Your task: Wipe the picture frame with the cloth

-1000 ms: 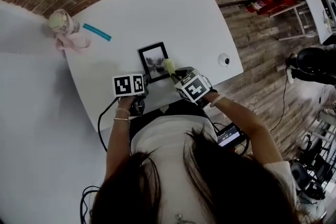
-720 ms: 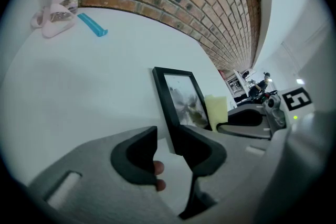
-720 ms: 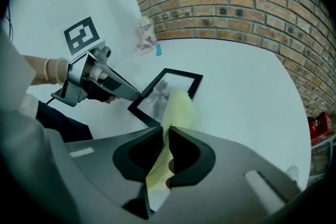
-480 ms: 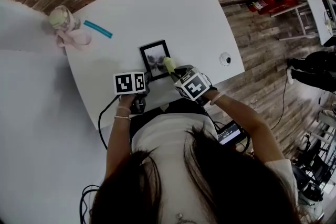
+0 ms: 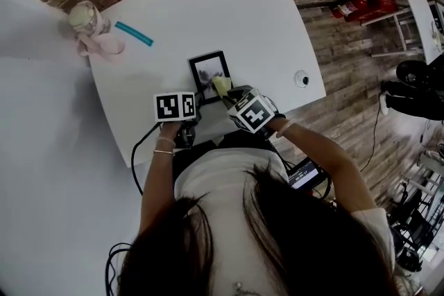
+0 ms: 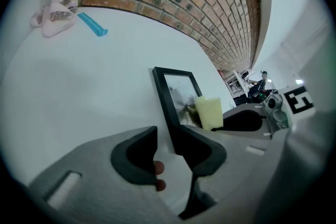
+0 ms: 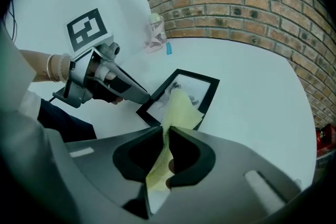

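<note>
A black picture frame point(image 5: 210, 73) lies flat on the white table point(image 5: 229, 10), close to its near edge. My left gripper point(image 5: 195, 107) is at the frame's near left corner. In the left gripper view its jaws point(image 6: 167, 139) are closed around the frame's left edge point(image 6: 164, 93). My right gripper point(image 5: 227, 93) is shut on a pale yellow cloth point(image 5: 221, 84). The cloth point(image 7: 177, 110) hangs out of the jaws point(image 7: 167, 147) and rests on the glass at the frame's point(image 7: 206, 83) near right part.
A jar point(image 5: 86, 17) with a pink ribbon point(image 5: 104, 46) stands at the table's far left corner. A teal strip point(image 5: 133, 33) lies beside it, and a small round thing point(image 5: 301, 79) sits by the right edge. The brick wall lies beyond the table, and red extinguishers point(image 5: 361, 2) stand on the floor.
The cloth in my right gripper has slid a little to the left across the frame's near part. My left gripper has stayed at the frame's corner.
</note>
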Demonstrator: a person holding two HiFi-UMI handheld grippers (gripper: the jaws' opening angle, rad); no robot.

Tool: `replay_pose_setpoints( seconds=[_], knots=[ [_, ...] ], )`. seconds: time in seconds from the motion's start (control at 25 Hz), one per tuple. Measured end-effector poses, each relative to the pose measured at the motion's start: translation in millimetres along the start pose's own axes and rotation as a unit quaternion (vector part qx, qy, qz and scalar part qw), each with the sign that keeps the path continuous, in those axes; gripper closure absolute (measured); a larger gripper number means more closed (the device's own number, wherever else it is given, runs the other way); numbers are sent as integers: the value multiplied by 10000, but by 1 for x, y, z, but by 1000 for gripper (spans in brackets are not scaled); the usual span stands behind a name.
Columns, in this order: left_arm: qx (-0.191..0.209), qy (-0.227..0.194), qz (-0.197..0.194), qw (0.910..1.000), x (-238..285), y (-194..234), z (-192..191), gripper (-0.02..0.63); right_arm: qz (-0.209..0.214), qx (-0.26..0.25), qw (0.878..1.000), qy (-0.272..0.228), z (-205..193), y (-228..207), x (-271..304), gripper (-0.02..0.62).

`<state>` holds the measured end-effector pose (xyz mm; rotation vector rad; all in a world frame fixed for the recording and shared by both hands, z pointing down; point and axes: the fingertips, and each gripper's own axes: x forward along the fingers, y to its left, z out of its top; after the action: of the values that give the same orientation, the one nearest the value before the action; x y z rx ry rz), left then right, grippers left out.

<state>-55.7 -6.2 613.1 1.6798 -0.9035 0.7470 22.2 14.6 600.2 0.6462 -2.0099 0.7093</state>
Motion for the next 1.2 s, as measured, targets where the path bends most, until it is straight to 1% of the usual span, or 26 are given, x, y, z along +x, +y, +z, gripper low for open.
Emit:
replay_pose_setpoints(
  seconds=[0.84, 1.0, 1.2],
  knots=[
    [-21, 5, -91, 10000, 0, -1, 0, 480, 154, -198, 9997, 61, 9, 17, 10, 551],
    [-17, -3, -113, 9999, 0, -1, 0, 481, 205, -303, 9993, 47, 13, 21, 12, 551],
    [-17, -3, -129, 9999, 0, -1, -1, 482, 228, -283, 9993, 67, 13, 25, 15, 551]
  ],
)
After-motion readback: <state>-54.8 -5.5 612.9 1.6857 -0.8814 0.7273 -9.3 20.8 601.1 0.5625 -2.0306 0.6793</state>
